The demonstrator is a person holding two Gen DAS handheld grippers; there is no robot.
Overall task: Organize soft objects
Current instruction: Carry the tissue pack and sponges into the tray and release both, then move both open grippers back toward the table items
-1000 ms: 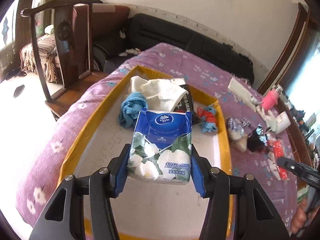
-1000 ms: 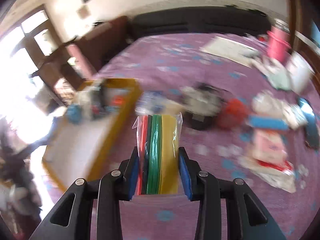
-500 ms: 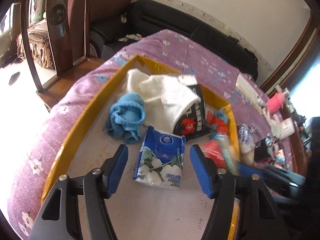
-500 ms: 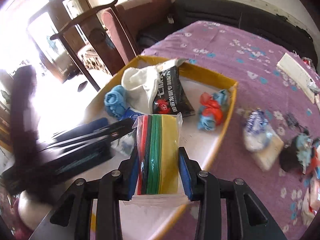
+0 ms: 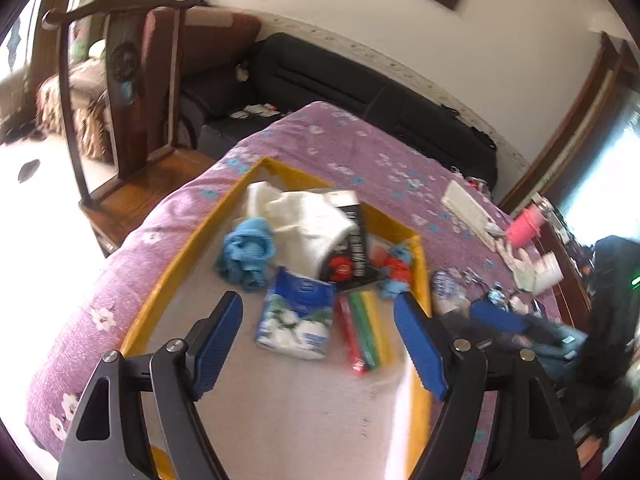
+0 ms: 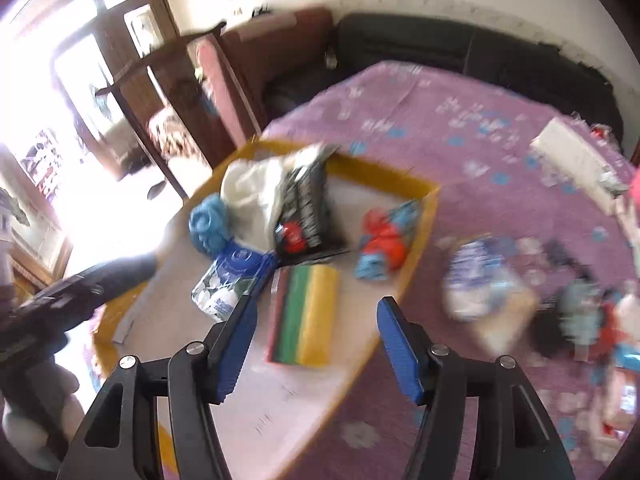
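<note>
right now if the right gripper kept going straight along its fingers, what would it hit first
Most likely the pack of coloured sponge cloths lying flat in the yellow-rimmed tray: it sits between the right gripper's opening jaws, untouched. Depth is hard to judge.

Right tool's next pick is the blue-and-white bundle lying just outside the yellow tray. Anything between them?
Nothing visible. The right tool, its jaws opening and empty, hangs over the yellow tray's near corner; the blue-and-white bundle lies past that low rim on bare purple cloth.
</note>
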